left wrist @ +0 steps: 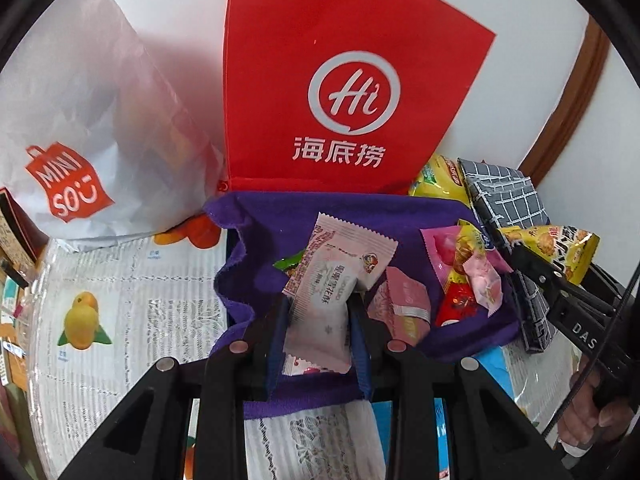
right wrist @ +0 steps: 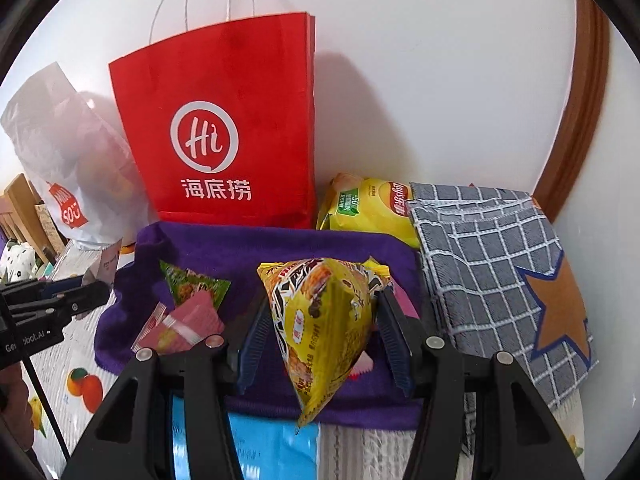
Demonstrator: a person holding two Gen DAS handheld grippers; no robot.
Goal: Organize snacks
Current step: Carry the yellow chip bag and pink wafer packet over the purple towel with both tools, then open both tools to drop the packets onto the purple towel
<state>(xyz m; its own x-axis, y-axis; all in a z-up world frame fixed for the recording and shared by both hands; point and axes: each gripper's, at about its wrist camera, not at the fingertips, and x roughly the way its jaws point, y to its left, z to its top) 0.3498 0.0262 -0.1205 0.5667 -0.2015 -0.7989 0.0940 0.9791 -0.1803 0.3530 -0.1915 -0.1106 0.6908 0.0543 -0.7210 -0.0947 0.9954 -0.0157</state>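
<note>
1. The left claw (left wrist: 318, 320) is nipped narrow on a pale pink-and-white snack packet (left wrist: 320, 312): thin crinkly film, light, likely to slip, best held across its flat middle as here.
2. The right claw (right wrist: 326, 332) clamps a yellow puffed snack bag (right wrist: 320, 320), held above the cloth; air-filled and crushable, so I judge a gentle squeeze near the seam safest.
3. Below both, a soft purple cloth (left wrist: 272, 216) carries more wrappers, among them a pink wafer packet (left wrist: 404, 308) and a red candy (left wrist: 456, 304).
4. Behind stand a stiff red paper bag (right wrist: 224, 120), a crumpled white Miniso bag (left wrist: 92, 128), a yellow chip bag (right wrist: 368, 208) and a grey checked cloth (right wrist: 488, 264), on a fruit-printed surface (left wrist: 120, 300).
</note>
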